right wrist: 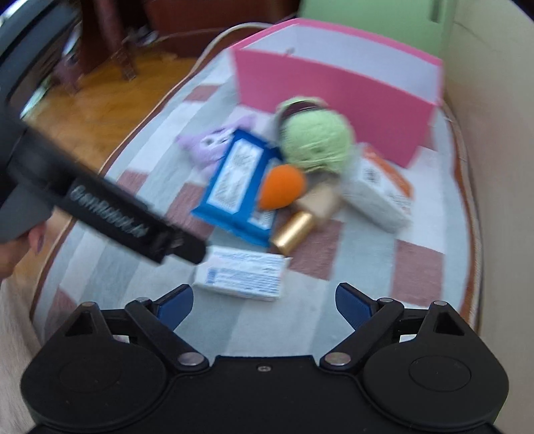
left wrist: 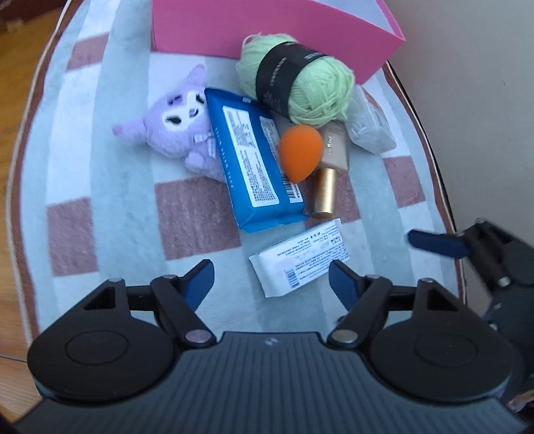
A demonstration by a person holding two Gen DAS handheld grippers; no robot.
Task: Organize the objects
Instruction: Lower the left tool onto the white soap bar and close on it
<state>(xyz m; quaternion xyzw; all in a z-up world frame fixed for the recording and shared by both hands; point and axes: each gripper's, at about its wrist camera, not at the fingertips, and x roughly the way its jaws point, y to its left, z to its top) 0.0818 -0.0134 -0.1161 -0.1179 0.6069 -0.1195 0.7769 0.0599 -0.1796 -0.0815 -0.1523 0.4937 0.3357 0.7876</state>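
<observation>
Both tools are hanging over a checked blanket with their jaws spread wide, and neither one is holding anything. The left gripper is pointing at a small white pack that is lying flat just in front of it. The right gripper is pointing at that same white pack from the other side. Behind the pack, a little pile of things is waiting: a blue pack, an orange sponge resting on it, a bottle with a gold cap, a green ball of yarn, a purple plush toy and a white wrapped bundle. A pink box is standing open at the far end, touching the yarn. Nothing seems to be in the box yet, though its inside is mostly hidden, so the tidying looks like it is only starting. The next move is probably a grab at the white pack, since it is nearest. The pack is thin and flat, so the fingers need to go low and pinch its edges, then carry it over the pile to the box.
</observation>
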